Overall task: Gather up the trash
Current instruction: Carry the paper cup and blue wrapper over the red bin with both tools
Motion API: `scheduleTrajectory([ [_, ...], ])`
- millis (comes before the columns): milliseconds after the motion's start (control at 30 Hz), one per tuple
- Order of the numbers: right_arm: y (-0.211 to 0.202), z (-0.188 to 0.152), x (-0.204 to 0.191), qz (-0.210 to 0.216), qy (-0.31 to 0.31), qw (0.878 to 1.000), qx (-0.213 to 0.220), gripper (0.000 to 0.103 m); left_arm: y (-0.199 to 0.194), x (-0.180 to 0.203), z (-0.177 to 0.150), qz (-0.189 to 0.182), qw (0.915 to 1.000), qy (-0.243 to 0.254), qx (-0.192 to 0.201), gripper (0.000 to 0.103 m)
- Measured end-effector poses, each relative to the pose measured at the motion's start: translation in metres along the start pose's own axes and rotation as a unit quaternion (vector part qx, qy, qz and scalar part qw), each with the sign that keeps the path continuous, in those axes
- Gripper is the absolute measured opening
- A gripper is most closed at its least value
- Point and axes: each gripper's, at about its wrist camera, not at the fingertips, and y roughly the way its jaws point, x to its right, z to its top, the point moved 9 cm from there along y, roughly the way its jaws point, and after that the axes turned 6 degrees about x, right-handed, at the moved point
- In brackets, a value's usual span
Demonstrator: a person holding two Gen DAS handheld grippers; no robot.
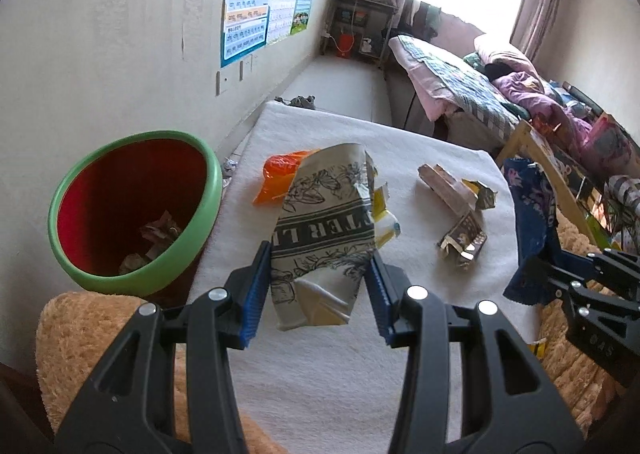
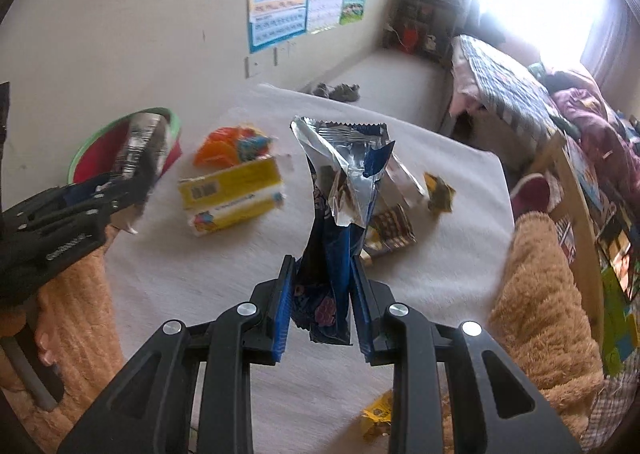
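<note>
You have a piece of trash in each gripper, both lifted clear of the white table (image 1: 320,374), so you are at the carry step. Your left gripper (image 1: 318,260) pinches a printed paper bag (image 1: 324,230) at mid-frame, jaws pressed against both its sides. Your right gripper (image 2: 322,274) pinches a blue foil wrapper (image 2: 332,238), which stands up crumpled at the centre of its view, silver lining showing at the top.

The bin (image 1: 136,209), green-rimmed and red inside, sits at the left of the left view, just beside the table edge, with a few scraps already at its bottom. More trash lies on the table: an orange wrapper (image 1: 280,173) behind the bag, a yellow box (image 2: 232,193) at centre left of the right view, and small cartons (image 1: 460,213) toward the right.

Next, swing the left gripper left until the bag hangs over the bin mouth, then spread the jaws. Bring the right one across after it; the right view is blurred, so how securely the wrapper is gripped is probably fine but hard to confirm.
</note>
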Motion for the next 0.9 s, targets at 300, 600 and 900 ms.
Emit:
scheduleTrajectory([
  [300, -0.003, 0.009, -0.016, 0.002, -0.024, 1.0, 0.012, 0.027, -0.002, -0.006, 0.001, 0.002, 0.9999, -0.016, 0.004, 0.043],
  [600, -0.007, 0.011, -0.02, 0.0, -0.032, 0.999, 0.017, 0.027, -0.004, -0.011, 0.002, 0.003, 0.9996, -0.026, 0.007, 0.043],
  [900, -0.01, 0.027, -0.049, 0.007, -0.065, 0.997, 0.033, 0.027, -0.015, -0.032, 0.008, 0.012, 0.9985, -0.05, 0.018, 0.043],
])
